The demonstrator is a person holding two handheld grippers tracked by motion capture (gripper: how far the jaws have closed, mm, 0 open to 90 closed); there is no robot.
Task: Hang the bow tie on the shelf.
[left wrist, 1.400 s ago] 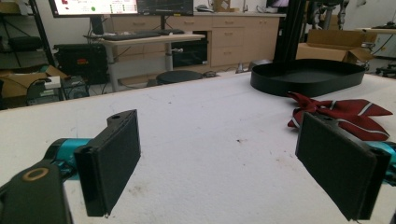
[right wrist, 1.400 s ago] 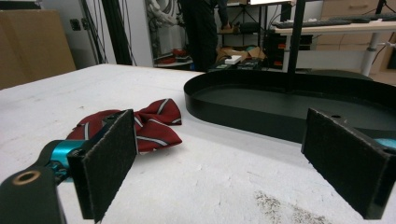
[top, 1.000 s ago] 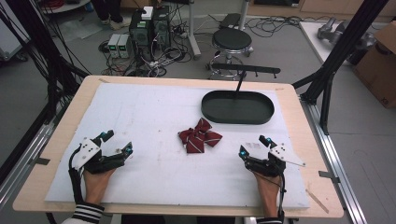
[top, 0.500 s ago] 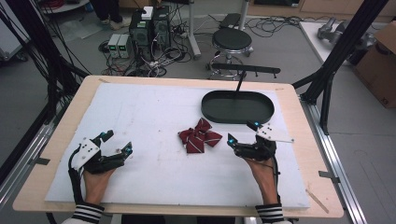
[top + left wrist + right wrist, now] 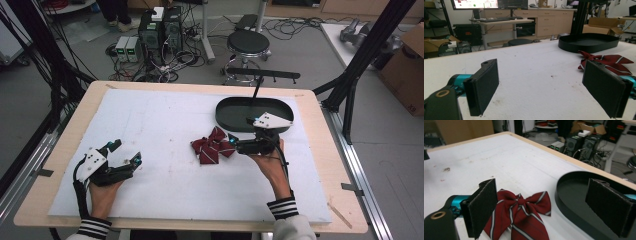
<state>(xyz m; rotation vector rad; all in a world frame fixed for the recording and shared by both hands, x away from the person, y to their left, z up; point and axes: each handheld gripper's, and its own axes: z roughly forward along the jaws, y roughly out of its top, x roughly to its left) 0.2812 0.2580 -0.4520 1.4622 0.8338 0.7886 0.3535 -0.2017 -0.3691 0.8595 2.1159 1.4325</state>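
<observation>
A white table took up the middle of the high view, with a black oval tray in its upper right part. Left of the tray, near the centre of the frame, lay a red striped bow tie, flat on the white surface and outside the tray. The right gripper was beside the bow's right edge, its jaws spread wide and holding nothing. The left gripper rested in the lower left, also spread and empty, well apart from the bow. In my judgement, the soft cloth could slip or bunch if the jaws closed on one thin wing only, and then it might drop short of the tray.
</observation>
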